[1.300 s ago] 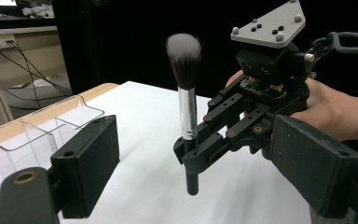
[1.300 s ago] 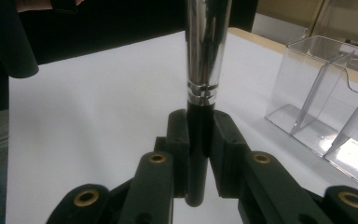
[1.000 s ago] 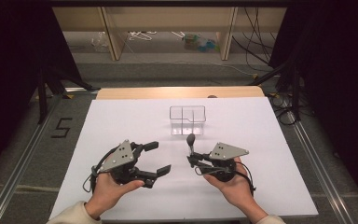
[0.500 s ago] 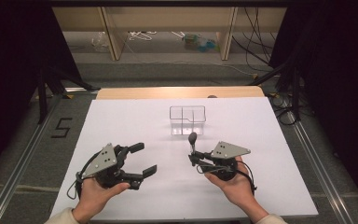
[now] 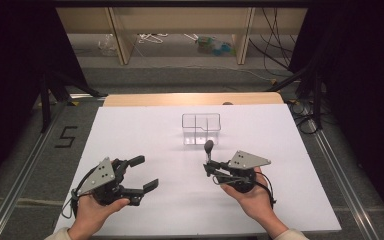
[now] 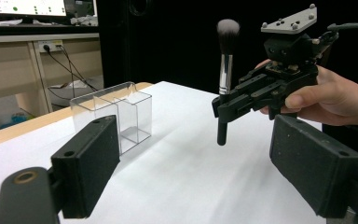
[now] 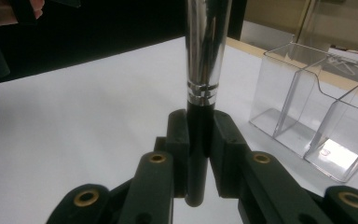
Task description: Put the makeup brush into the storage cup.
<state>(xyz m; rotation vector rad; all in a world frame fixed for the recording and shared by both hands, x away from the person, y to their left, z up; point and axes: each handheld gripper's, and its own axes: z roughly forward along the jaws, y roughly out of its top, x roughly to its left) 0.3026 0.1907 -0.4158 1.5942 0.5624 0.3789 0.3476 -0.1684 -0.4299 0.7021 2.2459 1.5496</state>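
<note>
A makeup brush [image 5: 208, 150] with a black handle and a chrome ferrule stands upright, bristles up, just above the white table [image 5: 145, 125]. My right gripper [image 5: 211, 169] is shut on its black handle [image 7: 196, 154]. From the left gripper view the brush [image 6: 224, 70] rises out of the right gripper [image 6: 226, 105]. A clear acrylic organizer [image 5: 201, 129] with several compartments stands beyond the brush, near mid-table. My left gripper [image 5: 146, 172] is at the front left, open, with nothing between its pads [image 6: 91, 163].
A wooden strip [image 5: 190, 99] runs along the table's far edge, with shelves and cables behind it. Metal rails flank the table, and a "5" [image 5: 66, 136] is marked on the floor at left. Dark curtains stand on both sides.
My left gripper has moved to the left, away from the brush, still open. The right gripper and the brush have stayed in place.
</note>
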